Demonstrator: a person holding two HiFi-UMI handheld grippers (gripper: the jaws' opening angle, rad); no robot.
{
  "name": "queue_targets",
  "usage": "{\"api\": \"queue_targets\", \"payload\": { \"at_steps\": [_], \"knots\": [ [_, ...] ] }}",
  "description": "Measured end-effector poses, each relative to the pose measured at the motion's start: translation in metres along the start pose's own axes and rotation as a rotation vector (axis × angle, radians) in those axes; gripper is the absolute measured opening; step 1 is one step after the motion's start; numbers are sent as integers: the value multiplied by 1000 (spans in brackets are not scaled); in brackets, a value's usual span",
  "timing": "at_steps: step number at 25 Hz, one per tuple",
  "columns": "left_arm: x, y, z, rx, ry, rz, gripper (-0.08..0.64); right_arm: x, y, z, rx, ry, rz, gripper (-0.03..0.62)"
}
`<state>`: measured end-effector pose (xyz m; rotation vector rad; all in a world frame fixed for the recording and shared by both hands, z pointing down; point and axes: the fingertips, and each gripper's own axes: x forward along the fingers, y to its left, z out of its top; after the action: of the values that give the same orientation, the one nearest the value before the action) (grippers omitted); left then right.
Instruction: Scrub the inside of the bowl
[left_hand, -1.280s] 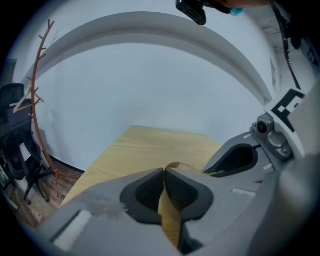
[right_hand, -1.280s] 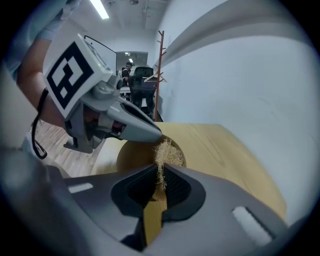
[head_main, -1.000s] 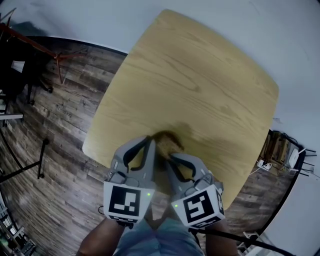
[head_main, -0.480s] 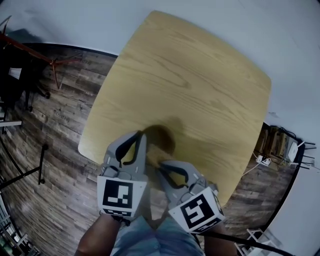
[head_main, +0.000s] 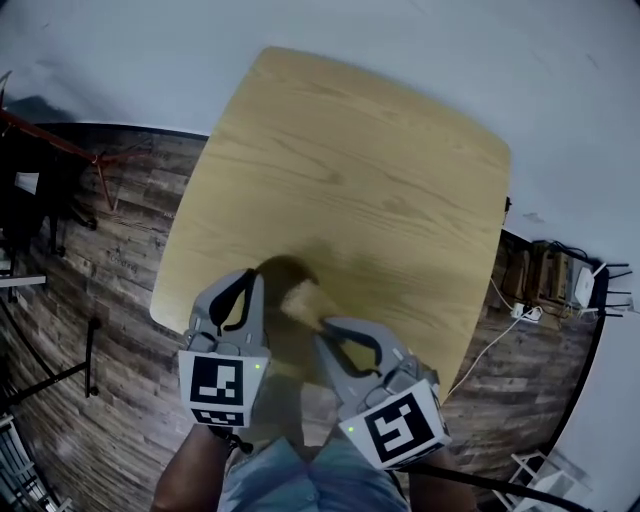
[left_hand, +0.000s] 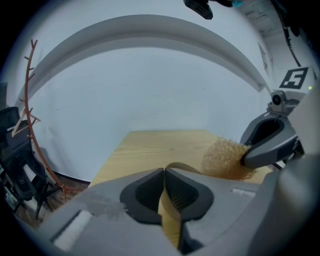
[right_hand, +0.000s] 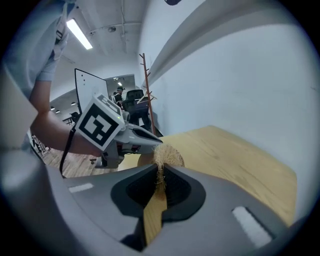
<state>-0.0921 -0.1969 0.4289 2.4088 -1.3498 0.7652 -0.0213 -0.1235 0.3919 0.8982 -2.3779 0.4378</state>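
My left gripper is shut on the thin rim of a small wooden bowl, held above the near edge of the light wooden table. In the left gripper view the rim runs between the closed jaws of that gripper. My right gripper is shut on a tan fibrous scrubber, which sits at the bowl. In the right gripper view the fibres stick out of the jaws, and the bowl shows behind them under the left gripper.
The table stands against a white wall. Dark plank floor lies to the left, with a red stand and chair legs. At the right are cables and a box. My legs are just below the grippers.
Both grippers, with bowl and scrubber, have drifted left in the head view and sit lower against the table's near edge. The head view itself has shifted. Both grips are unchanged.
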Motion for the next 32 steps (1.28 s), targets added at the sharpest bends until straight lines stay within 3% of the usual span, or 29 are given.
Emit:
{"api": "queue_targets", "payload": {
  "at_steps": [9,14,22,32],
  "knots": [
    [4,-17,-1,-60,6,-59,32,31,-12,-6,-40,32,-45,28],
    [3,-17,-6,-151,20,-69,32,57,-10,-20,-62,106,-52,28],
    [5,-10,-2,-157,-3,-75,32,84,17,-24,-46,108,61,26],
    [5,-4,-10,-159,14,-58,32,75,38,-23,-86,124,212,26]
  ]
}}
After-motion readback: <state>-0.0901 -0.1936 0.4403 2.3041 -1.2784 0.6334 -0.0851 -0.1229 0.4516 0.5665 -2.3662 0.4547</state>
